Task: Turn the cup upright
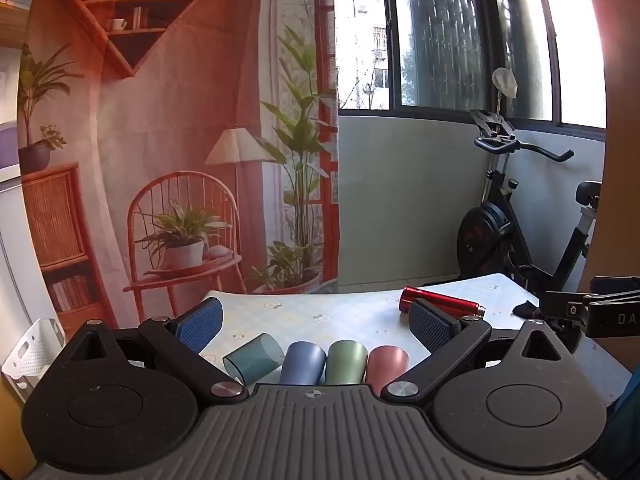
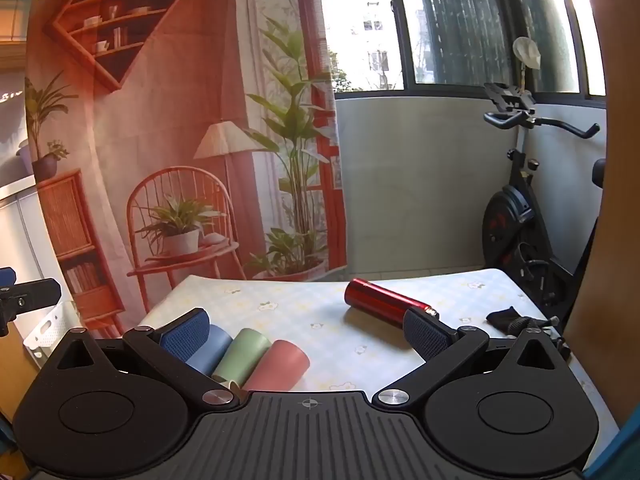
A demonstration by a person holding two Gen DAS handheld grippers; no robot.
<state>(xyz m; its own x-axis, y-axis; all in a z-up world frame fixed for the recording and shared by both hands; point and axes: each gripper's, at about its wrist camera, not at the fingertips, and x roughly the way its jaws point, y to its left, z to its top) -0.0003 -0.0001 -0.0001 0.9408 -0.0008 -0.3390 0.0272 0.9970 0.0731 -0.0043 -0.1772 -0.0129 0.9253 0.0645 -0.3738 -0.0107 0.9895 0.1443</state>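
Observation:
Several cups lie on their sides in a row on the table near its front edge: a teal cup (image 1: 253, 358), a blue cup (image 1: 303, 362) (image 2: 211, 347), a green cup (image 1: 346, 361) (image 2: 241, 354) and a pink cup (image 1: 386, 364) (image 2: 277, 364). My left gripper (image 1: 316, 322) is open and empty, raised just behind the row. My right gripper (image 2: 306, 332) is open and empty, to the right of the cups. The teal cup is hidden in the right wrist view.
A red metal bottle (image 1: 442, 303) (image 2: 384, 302) lies on its side on the floral tablecloth (image 2: 280, 304) at the back right. A black cloth item (image 2: 505, 317) sits at the table's right edge. An exercise bike (image 1: 520, 216) stands beyond the table.

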